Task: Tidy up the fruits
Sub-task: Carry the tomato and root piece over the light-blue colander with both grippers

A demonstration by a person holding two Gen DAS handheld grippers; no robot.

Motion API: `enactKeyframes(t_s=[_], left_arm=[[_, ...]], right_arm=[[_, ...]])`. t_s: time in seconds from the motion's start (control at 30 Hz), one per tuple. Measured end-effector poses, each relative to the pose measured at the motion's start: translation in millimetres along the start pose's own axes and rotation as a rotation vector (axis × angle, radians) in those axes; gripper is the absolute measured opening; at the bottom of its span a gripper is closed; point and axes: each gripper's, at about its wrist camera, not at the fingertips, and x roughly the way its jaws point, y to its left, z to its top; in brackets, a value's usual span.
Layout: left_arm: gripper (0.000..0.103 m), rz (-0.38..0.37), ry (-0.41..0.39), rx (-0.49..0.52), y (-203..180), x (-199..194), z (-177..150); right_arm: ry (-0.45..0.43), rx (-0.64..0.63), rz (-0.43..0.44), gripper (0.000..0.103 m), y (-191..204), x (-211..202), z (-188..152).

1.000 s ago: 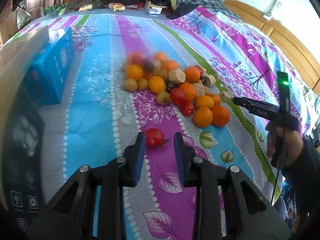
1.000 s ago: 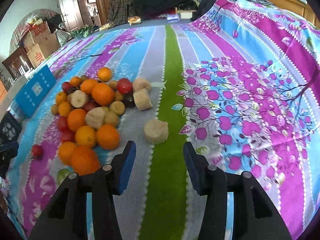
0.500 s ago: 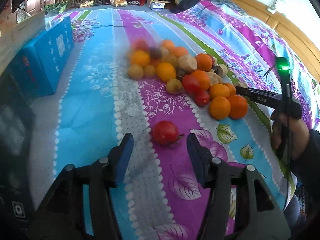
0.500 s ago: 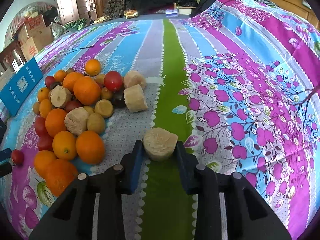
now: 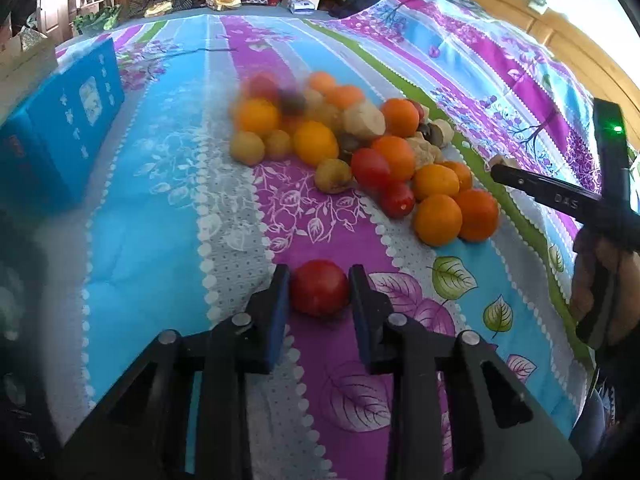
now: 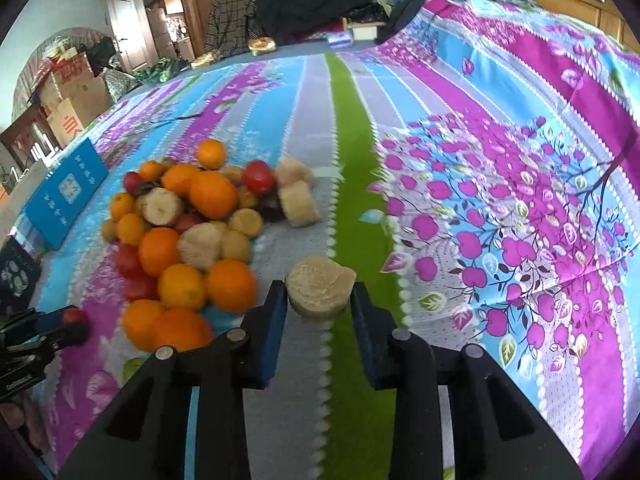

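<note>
Sorting out strays seems underway: the left gripper (image 5: 319, 294) is clamped on a round red tomato (image 5: 319, 293) at six o'clock of the mixed fruit heap (image 5: 360, 152), the right gripper (image 6: 320, 302) clamped on a pale beige cut chunk (image 6: 320, 286) at five o'clock of it, each needing lifting toward its kind.
</note>
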Motion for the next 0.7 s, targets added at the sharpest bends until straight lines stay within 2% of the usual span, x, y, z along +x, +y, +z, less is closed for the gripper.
enactKeyframes(t_s=[0.23,0.33,0.5,0.57,0.63,0.7], left_arm=[[0.030,0.008,-0.120,-0.006,11,-66,16],[0.031,0.010,-0.116,-0.021,24,-78,12],[0.033,-0.048,-0.013,-0.035,26,-46,-8],[0.033,-0.061,0.006,-0.041,21,-29,-12],[0.033,-0.042,0.024,-0.054,18,-14,-15],[0.033,-0.065,0.033,-0.077,18,-6,-16]], right_arm=[[-0.094,-0.083,0.046,0.035,57,-56,24],[-0.124,-0.084,0.076,0.036,71,-75,33],[-0.139,-0.075,0.104,0.036,84,-96,24],[-0.117,-0.076,0.105,0.036,86,-93,15],[-0.093,-0.072,0.102,0.036,84,-89,7],[-0.078,-0.065,0.100,0.036,82,-86,2]])
